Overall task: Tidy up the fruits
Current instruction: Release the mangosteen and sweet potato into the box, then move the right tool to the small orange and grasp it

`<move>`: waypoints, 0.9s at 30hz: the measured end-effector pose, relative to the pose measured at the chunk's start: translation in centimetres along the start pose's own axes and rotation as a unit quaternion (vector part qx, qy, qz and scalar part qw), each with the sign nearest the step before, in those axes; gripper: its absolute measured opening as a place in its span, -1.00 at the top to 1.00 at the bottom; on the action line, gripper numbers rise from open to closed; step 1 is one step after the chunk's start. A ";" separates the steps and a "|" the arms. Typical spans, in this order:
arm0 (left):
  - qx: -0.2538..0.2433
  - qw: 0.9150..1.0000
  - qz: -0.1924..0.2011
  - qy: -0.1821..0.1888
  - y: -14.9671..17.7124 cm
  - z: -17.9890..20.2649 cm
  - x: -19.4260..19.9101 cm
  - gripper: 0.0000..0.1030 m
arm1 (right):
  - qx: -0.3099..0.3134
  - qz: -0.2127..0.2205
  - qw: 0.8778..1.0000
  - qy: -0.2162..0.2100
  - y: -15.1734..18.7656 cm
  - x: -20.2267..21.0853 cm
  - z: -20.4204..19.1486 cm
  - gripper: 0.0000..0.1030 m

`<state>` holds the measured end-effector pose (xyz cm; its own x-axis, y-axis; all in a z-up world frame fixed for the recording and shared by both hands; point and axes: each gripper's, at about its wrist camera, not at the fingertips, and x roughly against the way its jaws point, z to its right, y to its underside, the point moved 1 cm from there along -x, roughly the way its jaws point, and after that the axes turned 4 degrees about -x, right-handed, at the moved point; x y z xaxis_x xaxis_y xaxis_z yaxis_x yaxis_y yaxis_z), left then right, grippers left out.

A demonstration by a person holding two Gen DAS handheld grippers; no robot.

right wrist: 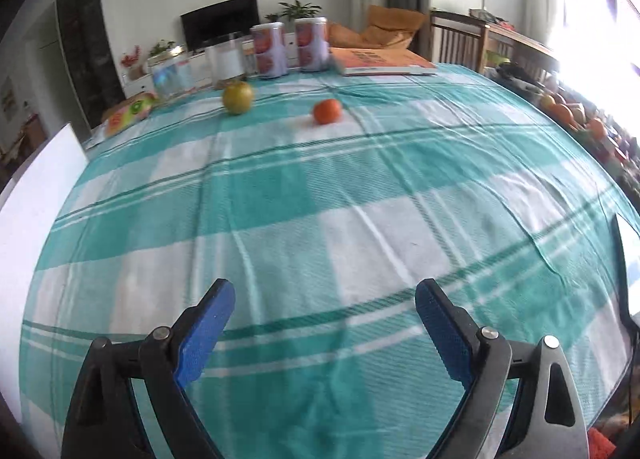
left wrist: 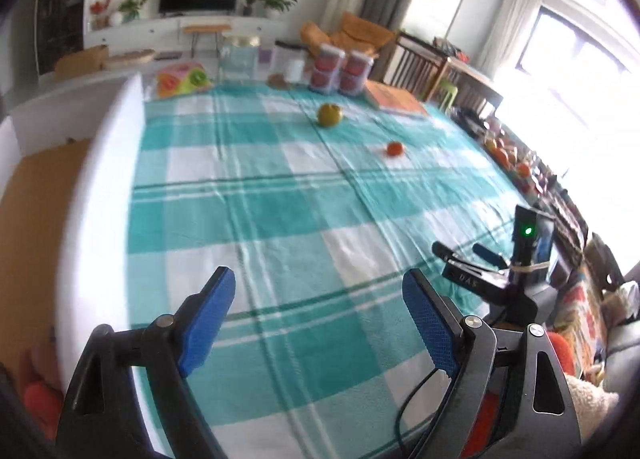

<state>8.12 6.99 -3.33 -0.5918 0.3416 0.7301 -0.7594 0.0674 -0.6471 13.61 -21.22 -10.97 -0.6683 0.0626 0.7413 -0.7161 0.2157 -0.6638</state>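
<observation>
The counter (right wrist: 360,219), under a teal checked cloth with loose wrinkles, fills both views, and those folds could let a round fruit roll off line if nudged. The white board (left wrist: 100,199) standing along the left edge of the left wrist view could be knocked by a wide swing. Behind the fruit, at upper centre, the two printed canisters (right wrist: 292,45) and the orange book (right wrist: 384,59) crowd any overreach. The green fruit (right wrist: 237,97) and the small orange fruit (right wrist: 327,111) lie apart at upper centre, far from both tools. The left tongs (left wrist: 320,315) and right tongs (right wrist: 324,323) gape, holding nothing.
</observation>
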 end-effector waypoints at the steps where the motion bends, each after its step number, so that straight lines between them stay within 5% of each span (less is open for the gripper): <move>1: -0.003 1.000 -0.017 -0.004 0.2 0.4 -1.8 -0.70 | -0.018 -0.009 1.000 -0.005 -0.2 -0.3 0.5 -0.77; 8: -0.045 0.994 -0.019 -0.094 -0.5 2.0 -9.1 -0.70 | -0.004 -0.026 1.000 0.009 -0.2 -1.1 -0.2 -0.80; 17: -0.098 0.983 -0.037 -0.148 -1.9 2.3 -14.3 -0.72 | 0.009 -0.033 0.999 0.019 0.0 -1.6 -0.8 -0.84; 27: -0.064 0.989 -0.031 -0.130 -2.0 1.1 -14.8 -0.87 | 0.015 -0.039 0.999 0.020 0.1 -1.7 -1.0 -0.91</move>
<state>18.06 0.73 -12.62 -0.6066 0.0811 0.7909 -0.7666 0.2041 -0.6089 14.91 -20.31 -12.19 -0.6026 0.0869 0.7933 -0.7714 0.1913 -0.6069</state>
